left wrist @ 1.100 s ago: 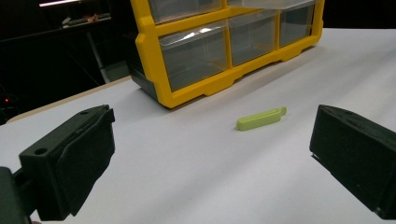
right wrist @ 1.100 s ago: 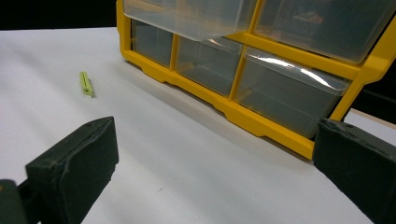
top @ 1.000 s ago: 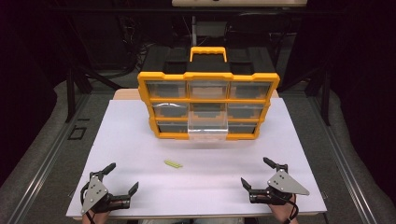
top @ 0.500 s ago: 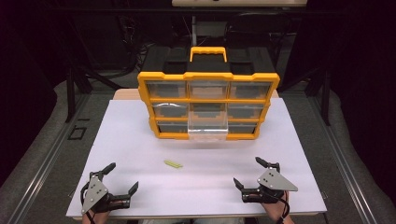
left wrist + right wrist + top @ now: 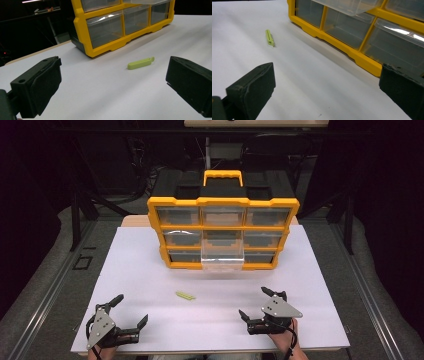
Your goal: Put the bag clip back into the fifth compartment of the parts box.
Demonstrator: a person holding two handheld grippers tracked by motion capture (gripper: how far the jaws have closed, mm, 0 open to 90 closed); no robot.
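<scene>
A yellow organiser (image 5: pixel 223 231) with clear drawers stands at the back of the white table (image 5: pixel 150 270); its middle drawer (image 5: pixel 222 254) is pulled out towards me. A small lime-green clip (image 5: pixel 185 295) lies flat on the table in front of it, also seen as the clip (image 5: pixel 140 63) and the clip (image 5: pixel 269 37) in the gripper views. My left gripper (image 5: pixel 131 311) rests near the front left edge, open and empty, left of the clip. My right gripper (image 5: pixel 254 303) is open and empty at the front right, angled towards the organiser (image 5: pixel 352 37).
The organiser's black top carries a yellow handle (image 5: pixel 222 174). The table's front edge (image 5: pixel 210 351) runs just under both grippers. Dark floor and stands surround the table. Bare white surface lies between the grippers and around the clip.
My right gripper has shifted left and a little forward across the table. The left gripper, the clip and the organiser have stayed put.
</scene>
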